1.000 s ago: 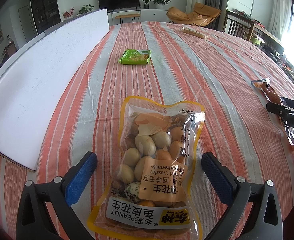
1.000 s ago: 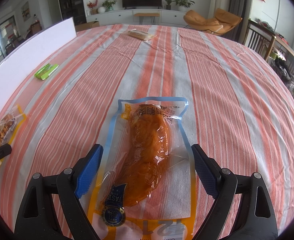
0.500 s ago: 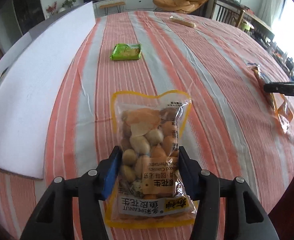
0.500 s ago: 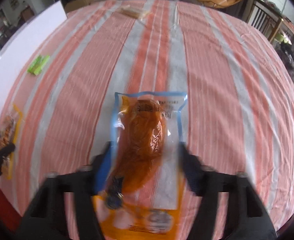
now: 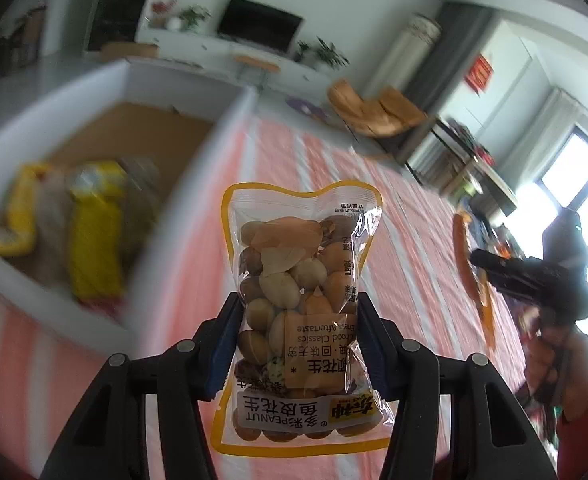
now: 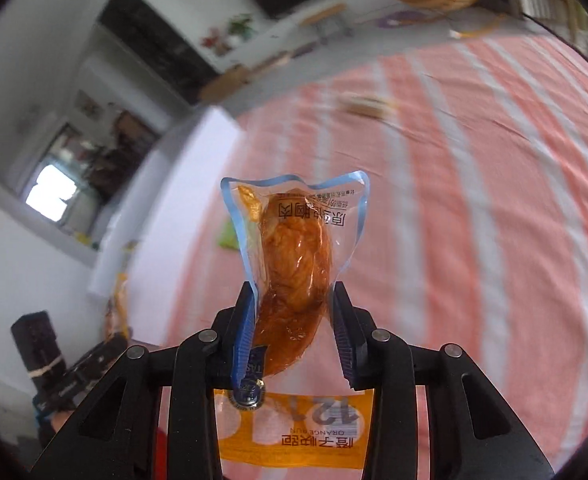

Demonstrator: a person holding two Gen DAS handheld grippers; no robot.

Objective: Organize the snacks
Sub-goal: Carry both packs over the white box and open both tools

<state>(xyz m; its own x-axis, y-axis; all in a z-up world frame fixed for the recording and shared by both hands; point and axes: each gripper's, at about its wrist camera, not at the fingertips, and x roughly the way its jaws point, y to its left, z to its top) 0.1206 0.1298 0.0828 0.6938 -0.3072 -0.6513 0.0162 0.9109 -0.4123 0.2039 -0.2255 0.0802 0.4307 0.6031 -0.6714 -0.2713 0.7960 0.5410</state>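
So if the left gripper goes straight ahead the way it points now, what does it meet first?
Probably the striped tablecloth beyond the peanut bag held by the left gripper. The white box lies left of that line, though depth is unclear.

Left wrist view facing white box [image 5: 198,168] closely, right wrist view facing leftward, both sharing striped tablecloth [image 6: 473,200]

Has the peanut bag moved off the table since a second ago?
Yes. The peanut bag, clamped in the left gripper, is lifted off the striped tablecloth toward the white box.

Clear yellow-edged peanut pouch [image 5: 299,304] held upright off the table, blue-edged orange chicken pouch [image 6: 294,272] likewise upright
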